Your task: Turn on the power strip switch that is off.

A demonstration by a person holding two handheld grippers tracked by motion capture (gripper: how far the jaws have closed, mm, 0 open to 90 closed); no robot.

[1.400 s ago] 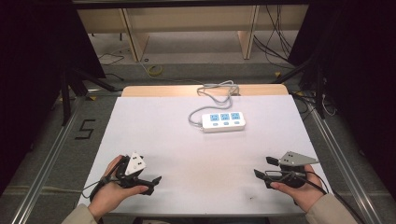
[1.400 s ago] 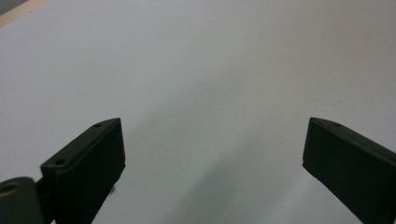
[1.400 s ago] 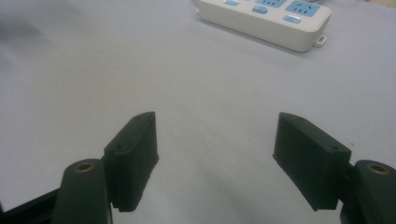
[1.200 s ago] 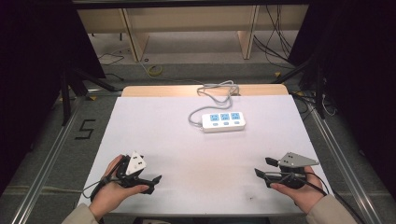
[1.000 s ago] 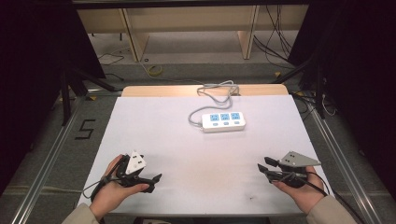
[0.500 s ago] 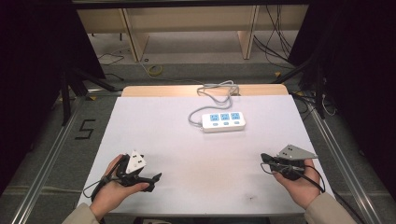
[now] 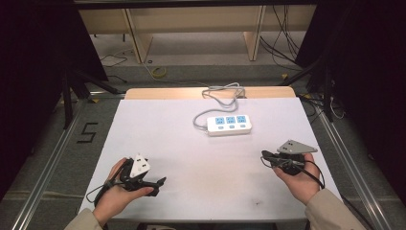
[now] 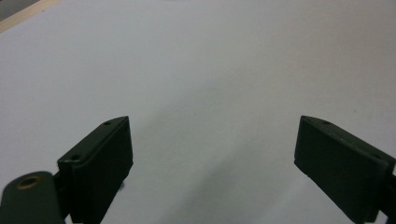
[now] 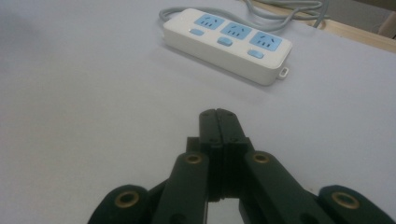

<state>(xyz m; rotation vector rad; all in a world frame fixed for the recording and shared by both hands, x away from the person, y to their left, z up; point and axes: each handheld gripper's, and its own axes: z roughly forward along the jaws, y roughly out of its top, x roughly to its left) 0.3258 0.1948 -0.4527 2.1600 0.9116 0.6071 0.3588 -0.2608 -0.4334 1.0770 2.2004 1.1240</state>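
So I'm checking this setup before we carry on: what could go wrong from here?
The right gripper is shut on nothing and points at the power strip; if a grasp is meant, shut jaws would probably just shove it across the sheet. The strip's cord loops toward the table's far edge, so a push might drag or snag it. The left gripper hangs open, well away, too far to steady anything.

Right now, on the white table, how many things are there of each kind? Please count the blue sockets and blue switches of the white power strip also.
White plastic power strip with grey cord: 1
Blue sockets on it: 3
Blue switches on it: 3
Black two-jaw grippers, left open and right shut, empty: 2
Total: 3 things on the white table, besides 6 blue parts of the strip.
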